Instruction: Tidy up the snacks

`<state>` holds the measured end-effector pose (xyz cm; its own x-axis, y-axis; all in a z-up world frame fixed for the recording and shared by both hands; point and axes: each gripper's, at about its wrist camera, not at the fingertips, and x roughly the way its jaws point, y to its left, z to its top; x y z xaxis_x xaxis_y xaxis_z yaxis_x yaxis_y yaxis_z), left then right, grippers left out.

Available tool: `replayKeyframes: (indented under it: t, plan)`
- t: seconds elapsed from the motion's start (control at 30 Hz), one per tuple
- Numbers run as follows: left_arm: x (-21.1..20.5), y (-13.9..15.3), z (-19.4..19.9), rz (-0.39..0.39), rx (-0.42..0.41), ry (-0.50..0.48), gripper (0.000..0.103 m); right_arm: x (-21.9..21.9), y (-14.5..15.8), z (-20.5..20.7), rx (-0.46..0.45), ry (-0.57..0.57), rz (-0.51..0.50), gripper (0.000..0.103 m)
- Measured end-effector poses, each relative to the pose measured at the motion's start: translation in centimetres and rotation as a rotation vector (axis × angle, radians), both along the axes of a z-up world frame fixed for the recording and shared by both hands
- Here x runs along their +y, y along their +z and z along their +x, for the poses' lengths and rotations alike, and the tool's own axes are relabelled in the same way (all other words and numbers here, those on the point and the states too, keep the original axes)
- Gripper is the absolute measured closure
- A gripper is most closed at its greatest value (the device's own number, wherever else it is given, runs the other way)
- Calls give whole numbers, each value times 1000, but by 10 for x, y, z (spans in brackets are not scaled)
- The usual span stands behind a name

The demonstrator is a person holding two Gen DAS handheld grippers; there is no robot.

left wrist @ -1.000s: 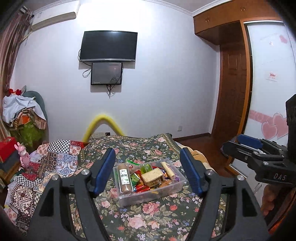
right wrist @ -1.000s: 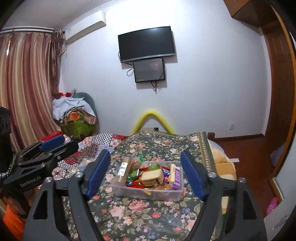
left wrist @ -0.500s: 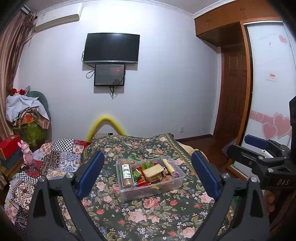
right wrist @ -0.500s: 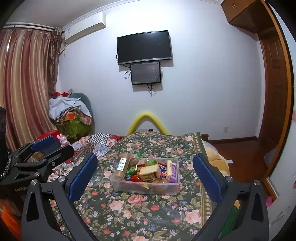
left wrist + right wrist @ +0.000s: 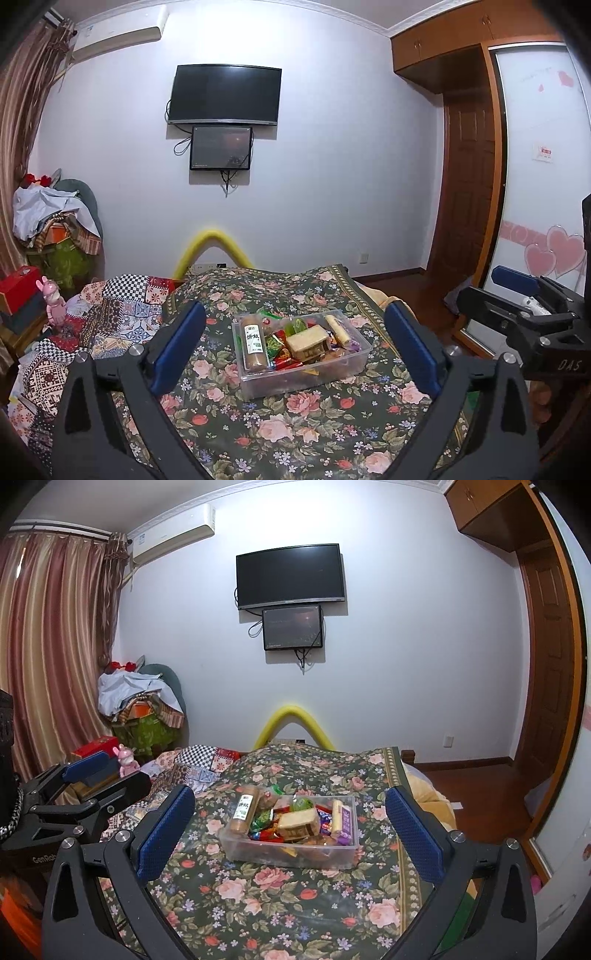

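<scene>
Sitting unobstructed on floral bedspread, snack bin; left gripper opening, right gripper spread, both empty.

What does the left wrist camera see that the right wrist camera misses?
Only the left wrist view shows the white wardrobe door with pink hearts and the right gripper from the side. Only the right wrist view shows the striped curtain in full and the left gripper from the side. Both show the clear snack box on the floral bedspread, the wall television and wide-open blue fingers holding nothing.
</scene>
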<state>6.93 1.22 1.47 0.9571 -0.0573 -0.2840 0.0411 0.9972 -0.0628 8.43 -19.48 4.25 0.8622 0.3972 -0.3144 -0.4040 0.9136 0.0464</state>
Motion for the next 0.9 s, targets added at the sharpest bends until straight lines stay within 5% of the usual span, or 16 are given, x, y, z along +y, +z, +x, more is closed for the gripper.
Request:
replayKeyframes:
  t: [0.9]
  plan:
    - [-1, 2, -6, 4, -12, -3, 0, -4, 7, -7, -16, -28, -4, 0]
